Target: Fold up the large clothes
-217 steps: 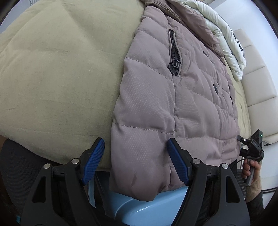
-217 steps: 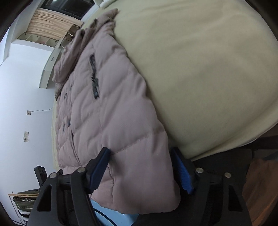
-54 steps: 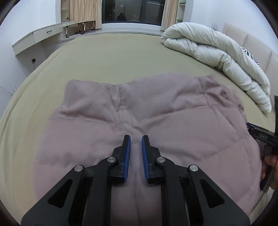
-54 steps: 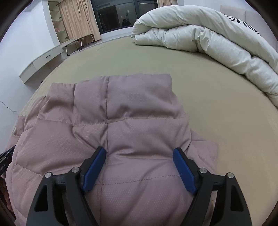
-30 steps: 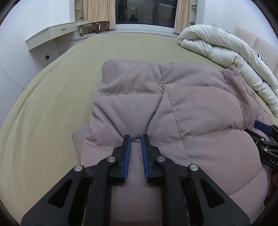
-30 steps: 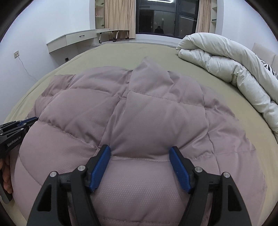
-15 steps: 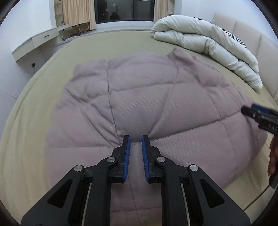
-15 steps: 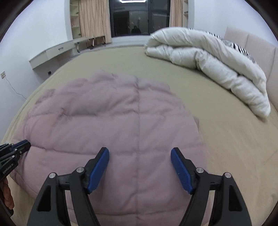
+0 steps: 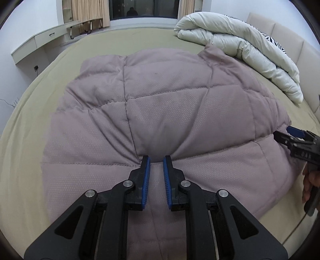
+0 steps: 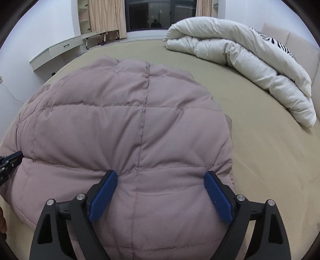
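A mauve quilted puffer jacket (image 9: pixel 164 104) lies back side up on the olive bed; it also fills the right wrist view (image 10: pixel 128 124). My left gripper (image 9: pixel 156 160) is nearly shut, its blue pads pinching a fold of the jacket's near edge. My right gripper (image 10: pixel 160 176) is open, its fingers straddling the jacket's near right part and pressing on the fabric. The right gripper also shows at the right edge of the left wrist view (image 9: pixel 296 138), and the left gripper's tip at the left edge of the right wrist view (image 10: pixel 10 160).
A rolled white duvet (image 10: pixel 240 56) lies at the far right of the bed (image 10: pixel 260 144). A beige headboard (image 9: pixel 290 46) stands to the right. A wall desk (image 9: pixel 40 40) and a curtained dark window (image 10: pixel 160 14) are at the back.
The jacket has been swung down and laid flat over the bed in the last second. The left gripper has stayed pinched on the fabric; the right stays open.
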### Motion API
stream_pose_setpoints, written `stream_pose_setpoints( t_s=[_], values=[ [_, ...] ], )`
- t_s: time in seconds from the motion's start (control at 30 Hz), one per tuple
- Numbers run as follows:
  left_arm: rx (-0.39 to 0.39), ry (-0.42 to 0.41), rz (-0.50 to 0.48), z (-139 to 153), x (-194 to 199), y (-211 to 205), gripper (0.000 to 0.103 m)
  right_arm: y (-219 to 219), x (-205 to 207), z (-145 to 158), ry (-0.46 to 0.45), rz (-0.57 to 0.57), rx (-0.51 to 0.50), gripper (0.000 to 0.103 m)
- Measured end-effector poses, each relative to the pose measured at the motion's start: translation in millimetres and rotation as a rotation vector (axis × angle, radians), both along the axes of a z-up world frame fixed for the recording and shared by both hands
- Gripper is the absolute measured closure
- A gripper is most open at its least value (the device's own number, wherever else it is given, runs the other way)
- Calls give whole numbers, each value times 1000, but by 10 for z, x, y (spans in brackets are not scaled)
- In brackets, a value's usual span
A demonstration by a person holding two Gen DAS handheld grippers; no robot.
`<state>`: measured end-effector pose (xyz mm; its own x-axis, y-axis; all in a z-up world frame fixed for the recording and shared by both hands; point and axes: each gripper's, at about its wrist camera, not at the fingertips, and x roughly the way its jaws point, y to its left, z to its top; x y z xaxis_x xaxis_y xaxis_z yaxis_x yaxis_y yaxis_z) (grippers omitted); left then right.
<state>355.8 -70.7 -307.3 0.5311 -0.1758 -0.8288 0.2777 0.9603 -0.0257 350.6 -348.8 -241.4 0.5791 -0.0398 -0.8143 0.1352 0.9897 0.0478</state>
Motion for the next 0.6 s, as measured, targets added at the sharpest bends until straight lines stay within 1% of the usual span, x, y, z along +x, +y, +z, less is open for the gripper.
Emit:
stream_pose_setpoints(
  t_s=[0.03, 0.07, 0.1, 0.13, 0.17, 0.2, 0.23, 0.27, 0.33, 0.4, 0.47, 0.5, 0.53, 0.57, 0.6],
  values=[
    [-3, -41, 6, 172, -26, 41, 90, -24, 20, 148, -9, -10, 8, 38],
    [-2, -88, 18, 307, -28, 74, 90, -45, 41, 284, -42, -17, 16, 41],
    [-1, -134, 36, 474, 44, 104, 90, -56, 98, 429, -81, -21, 30, 40],
    [-10, -149, 44, 551, 134, 93, 90, -37, 203, 529, -97, -15, 42, 38],
    [-17, -153, 47, 601, 257, 65, 90, 15, 390, 598, -86, 14, 61, 37],
    [-10, -150, 49, 620, 472, 8, 90, 76, 555, 622, -71, 51, 85, 36],
    [-2, -146, 48, 612, 637, -51, 90, 168, 737, 645, -69, 101, 119, 36],
    [1, -139, 48, 602, 748, -100, 90, 287, 897, 666, -78, 140, 111, 36],
    [33, -121, 51, 503, 1067, -211, 90, 505, 1158, 683, -86, 197, 70, 36],
    [71, -125, 42, 426, 1246, -317, 90, 687, 1404, 659, -92, 249, 79, 36],
    [104, -103, 26, 267, 1425, -402, 90, 791, 1630, 564, -76, 286, 106, 36],
    [129, -90, 15, 142, 1501, -438, 89, 827, 1750, 469, -48, 297, 112, 36],
    [148, -89, 11, 49, 1556, -440, 89, 844, 1865, 345, -9, 297, 90, 36],
    [151, -86, 16, -39, 1627, -418, 89, 826, 1930, 253, 9, 281, 58, 36],
    [137, -77, 25, -87, 1671, -399, 89, 758, 1962, 202, 7, 273, 65, 35]
  ],
)
